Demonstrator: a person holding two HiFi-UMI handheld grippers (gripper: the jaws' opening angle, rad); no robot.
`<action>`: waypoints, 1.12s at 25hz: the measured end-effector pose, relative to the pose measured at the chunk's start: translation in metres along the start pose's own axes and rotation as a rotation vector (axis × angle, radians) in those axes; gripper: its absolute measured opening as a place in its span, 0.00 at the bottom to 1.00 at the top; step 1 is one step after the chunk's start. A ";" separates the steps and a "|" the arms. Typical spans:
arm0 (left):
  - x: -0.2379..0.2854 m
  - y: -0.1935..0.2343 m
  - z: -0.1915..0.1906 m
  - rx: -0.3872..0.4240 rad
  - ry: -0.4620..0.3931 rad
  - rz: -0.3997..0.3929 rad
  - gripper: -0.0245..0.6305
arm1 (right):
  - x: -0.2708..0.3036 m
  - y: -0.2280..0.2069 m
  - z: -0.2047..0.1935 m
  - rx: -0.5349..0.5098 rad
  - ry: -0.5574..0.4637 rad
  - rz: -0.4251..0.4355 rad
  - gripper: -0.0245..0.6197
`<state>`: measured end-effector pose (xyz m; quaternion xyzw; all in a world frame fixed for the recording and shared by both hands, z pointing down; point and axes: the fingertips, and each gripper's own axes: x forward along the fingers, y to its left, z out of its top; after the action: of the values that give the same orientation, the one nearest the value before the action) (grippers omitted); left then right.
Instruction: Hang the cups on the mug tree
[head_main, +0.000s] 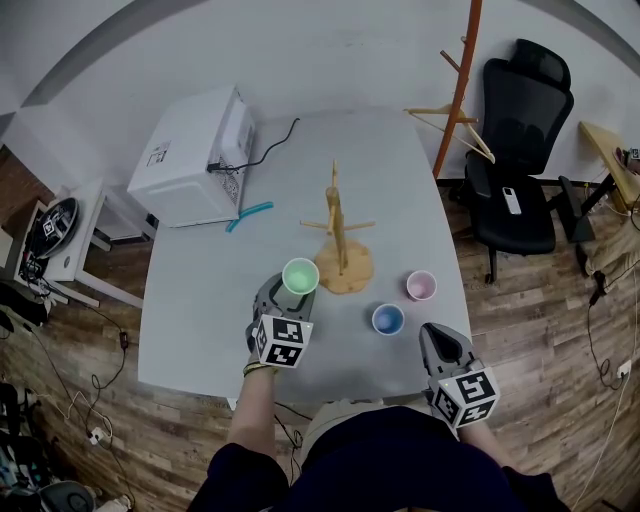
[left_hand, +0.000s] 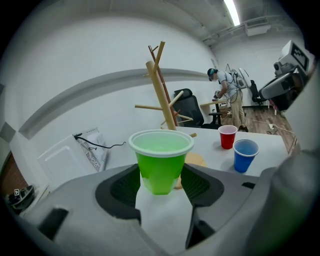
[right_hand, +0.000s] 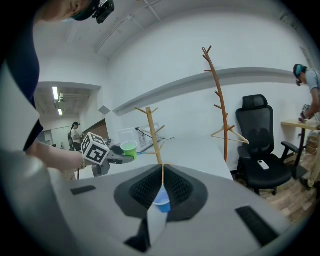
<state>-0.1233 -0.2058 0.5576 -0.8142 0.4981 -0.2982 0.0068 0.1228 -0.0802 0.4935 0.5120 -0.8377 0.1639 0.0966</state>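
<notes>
On the grey worktop (head_main: 200, 300), the wooden mug tree (head_main: 340, 240) is seen upright on its round base near the middle, with no cup hung on its pegs. The green cup (left_hand: 161, 160) is held upright, mouth up, between the pads of the left tongs (left_hand: 161, 175), which are spread wide around its sides; it is placed just beside the tree's base, on the person's side. The right tongs (head_main: 440, 340) are kept closed with nothing gripped, near the front edge of the worktop. The blue cup (head_main: 388, 319) and the red cup (left_hand: 227, 136) are left standing upright to the right of the base, slightly apart from each other. A white appliance (head_main: 195, 150) is set at the far left corner.
</notes>
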 end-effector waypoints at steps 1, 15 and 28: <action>0.000 0.003 0.003 0.003 -0.005 0.005 0.45 | 0.000 0.000 0.000 0.000 0.000 -0.001 0.09; 0.009 0.038 0.042 0.142 -0.034 0.071 0.45 | 0.000 0.000 0.000 0.007 0.007 -0.004 0.09; 0.024 0.058 0.059 0.295 0.000 0.094 0.45 | -0.003 -0.003 0.000 0.019 0.012 -0.014 0.09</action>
<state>-0.1329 -0.2713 0.5026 -0.7802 0.4864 -0.3676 0.1402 0.1270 -0.0795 0.4928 0.5178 -0.8318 0.1742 0.0980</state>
